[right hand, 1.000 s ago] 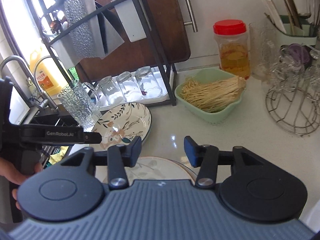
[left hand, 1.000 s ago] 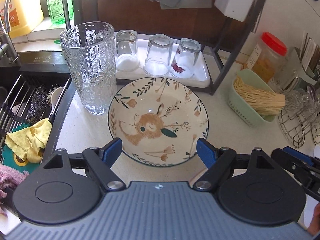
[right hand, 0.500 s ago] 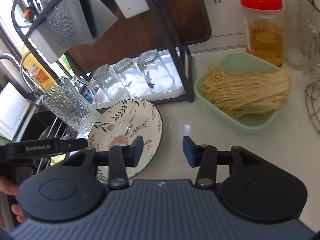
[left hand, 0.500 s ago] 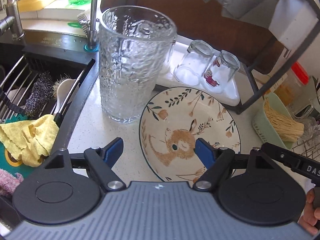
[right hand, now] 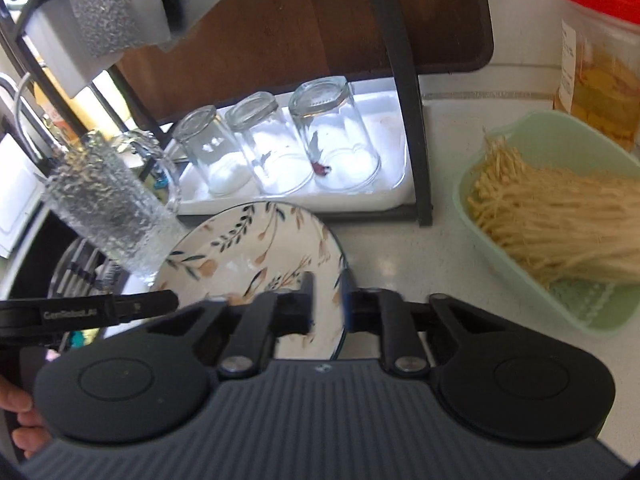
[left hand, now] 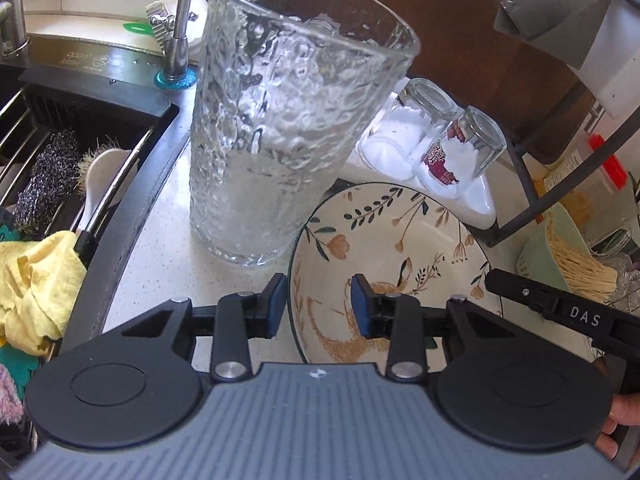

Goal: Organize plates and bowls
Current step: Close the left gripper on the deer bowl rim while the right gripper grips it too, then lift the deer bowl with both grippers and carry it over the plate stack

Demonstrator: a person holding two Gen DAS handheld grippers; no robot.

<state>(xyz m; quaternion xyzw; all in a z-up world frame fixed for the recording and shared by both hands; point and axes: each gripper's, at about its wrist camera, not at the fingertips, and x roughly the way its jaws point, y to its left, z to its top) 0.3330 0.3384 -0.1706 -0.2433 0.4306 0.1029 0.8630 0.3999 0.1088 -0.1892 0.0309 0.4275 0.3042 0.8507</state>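
The floral plate point(left hand: 400, 240) with the little animal painted in the middle sits flat on the white counter point(left hand: 160, 264), right in front of the dish rack's white drip tray point(right hand: 384, 196). Both tools are on it from opposite sides: the left tool point(left hand: 319, 304) has its blue pads straddling the plate's left rim, with gaps showing on both sides, so it's not clenched yet. The right tool point(right hand: 328, 308) straddles the right rim, jaws much narrower, but it's blurry, so I can't tell if it's actually gripping

Just left of the plate stands a tall textured glass point(left hand: 280, 120), looks like it's touching or nearly touching the rim. Three small glasses point(right hand: 276, 144) sit upside down on the tray behind. Off to the right, a green basket of enoki mushrooms point(right hand: 560, 216), with a red-lidded jar point(right hand: 600, 56) behind it
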